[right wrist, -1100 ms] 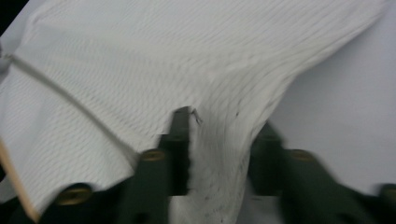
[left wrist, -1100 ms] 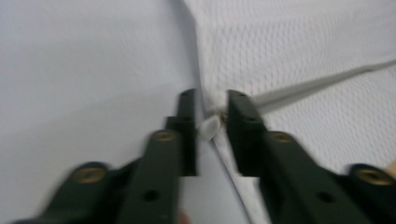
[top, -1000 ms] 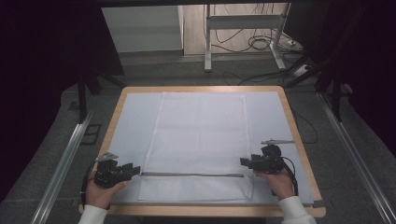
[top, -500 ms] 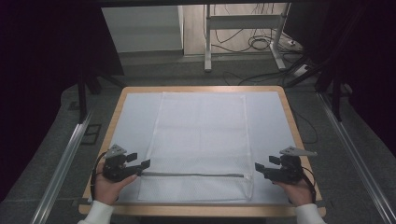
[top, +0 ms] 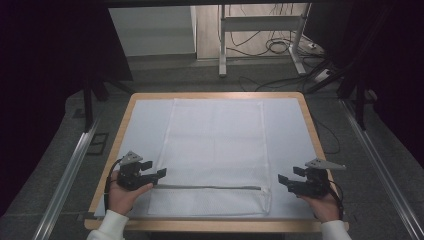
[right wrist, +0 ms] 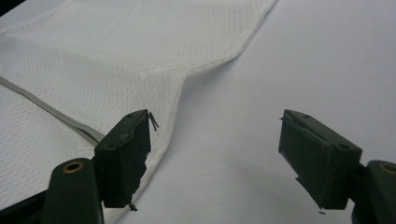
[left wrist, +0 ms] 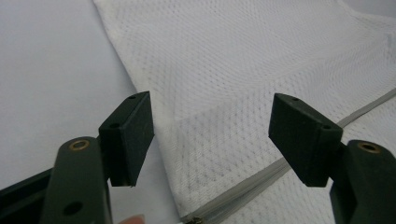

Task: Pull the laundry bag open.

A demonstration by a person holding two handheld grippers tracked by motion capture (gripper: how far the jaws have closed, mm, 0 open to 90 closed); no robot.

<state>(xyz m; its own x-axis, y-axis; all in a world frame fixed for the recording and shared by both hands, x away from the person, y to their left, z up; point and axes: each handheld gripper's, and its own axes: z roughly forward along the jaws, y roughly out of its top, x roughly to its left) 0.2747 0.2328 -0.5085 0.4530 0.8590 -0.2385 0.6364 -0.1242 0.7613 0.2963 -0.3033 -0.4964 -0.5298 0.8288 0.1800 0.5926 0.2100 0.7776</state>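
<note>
Left gripper (top: 159,174) and right gripper (top: 283,181) have just opened wide, holding nothing. Mesh bag (top: 215,145) lies flat between them, zipper (top: 207,187) in line. Spreading looks done; next step unclear.

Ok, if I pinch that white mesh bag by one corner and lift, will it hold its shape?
Probably not. The mesh bag lies flat as thin, open-weave cloth, so it will likely drape and fold. It looks light. The grey zipper may make that strip hang a little stiffer and heavier.
</note>
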